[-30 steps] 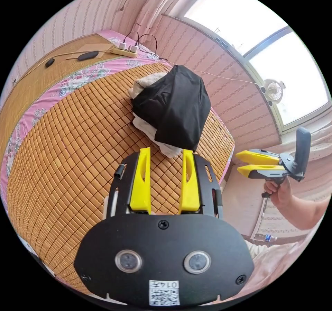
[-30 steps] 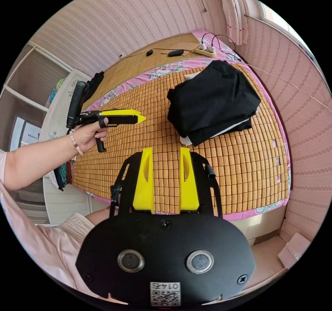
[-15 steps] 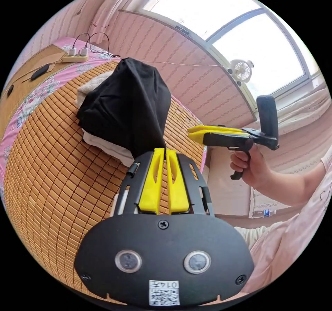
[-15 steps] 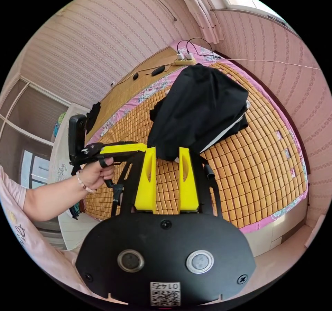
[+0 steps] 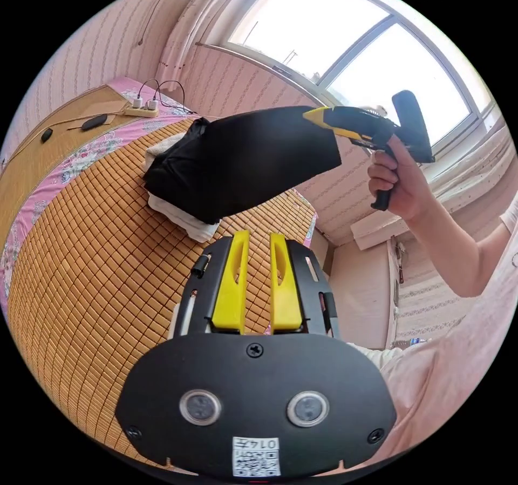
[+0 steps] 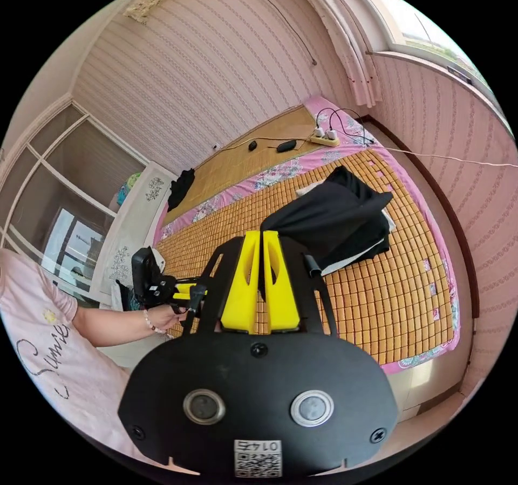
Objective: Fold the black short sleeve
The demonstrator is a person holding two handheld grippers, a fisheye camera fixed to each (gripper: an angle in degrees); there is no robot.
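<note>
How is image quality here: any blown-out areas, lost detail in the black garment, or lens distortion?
Left gripper view: the large window is blown out to white, and the backlit black short-sleeve garment reads as a near-flat dark shape; the woven bamboo mat bulges with fisheye curvature. Right gripper view: lighting is even, the striped pink wallpaper bows, and focus looks sharp.

a: can any writing be made out?

b: dark cursive letters run across the person's pink shirt [image 6: 40, 345] in the right gripper view, partly cut off. each gripper's black camera housing [image 5: 256, 450] carries a small white sticker with a code.
</note>
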